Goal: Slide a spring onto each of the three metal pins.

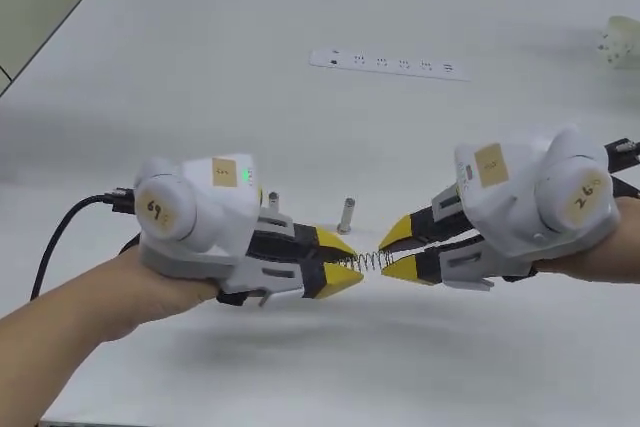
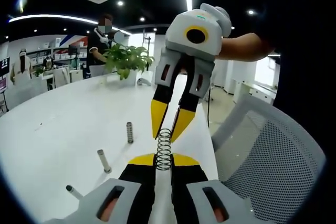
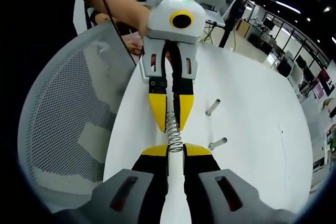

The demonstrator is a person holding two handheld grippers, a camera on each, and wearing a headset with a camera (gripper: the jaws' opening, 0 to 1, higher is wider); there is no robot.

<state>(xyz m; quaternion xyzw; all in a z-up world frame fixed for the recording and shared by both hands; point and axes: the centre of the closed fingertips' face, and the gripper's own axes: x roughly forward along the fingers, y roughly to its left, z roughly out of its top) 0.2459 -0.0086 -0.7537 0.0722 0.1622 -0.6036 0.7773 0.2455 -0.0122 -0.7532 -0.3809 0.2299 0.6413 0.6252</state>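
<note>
One small coiled steel spring is held above the white desk. Left gripper is clamped on one end; right gripper is narrowly parted around the other. Two upright metal pins stand on the desk just behind.

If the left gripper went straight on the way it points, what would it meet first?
The right gripper, which faces the left gripper nose to nose. The spring bridges the short gap between their tips, so it would likely be squashed first.
</note>
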